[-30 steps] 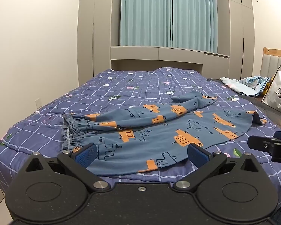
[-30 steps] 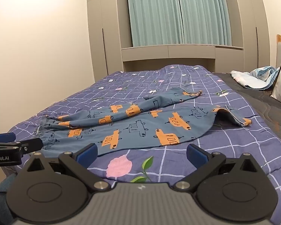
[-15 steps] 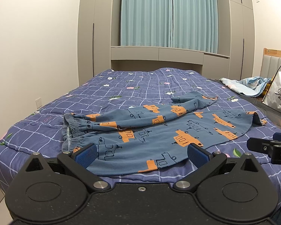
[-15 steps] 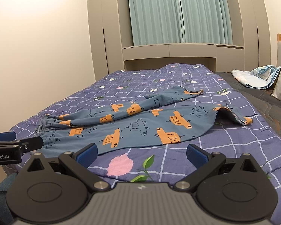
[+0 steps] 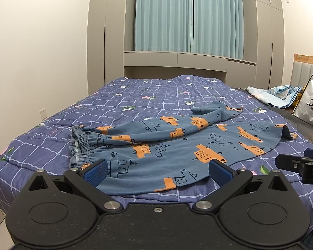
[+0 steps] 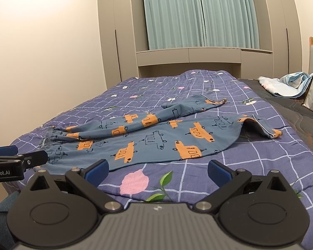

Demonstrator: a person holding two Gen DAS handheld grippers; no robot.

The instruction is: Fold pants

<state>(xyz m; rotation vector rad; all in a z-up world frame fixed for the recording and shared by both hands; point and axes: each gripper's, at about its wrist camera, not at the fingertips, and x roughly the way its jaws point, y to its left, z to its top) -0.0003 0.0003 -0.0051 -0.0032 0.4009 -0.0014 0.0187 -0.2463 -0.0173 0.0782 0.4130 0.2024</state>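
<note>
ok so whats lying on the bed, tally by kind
pants: 1
light blue blanket: 1
white shopping bag: 1
total: 3, all on the bed

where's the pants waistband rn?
The waistband is at the pants' left end on the bed, just ahead of the left gripper; in the right wrist view it sits far left.

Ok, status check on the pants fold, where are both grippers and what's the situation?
Left gripper open, empty, at the near bed edge. Right gripper open, empty. Pants unfolded on the quilt, legs splayed, one cuff flipped. Nothing in the way.
</note>
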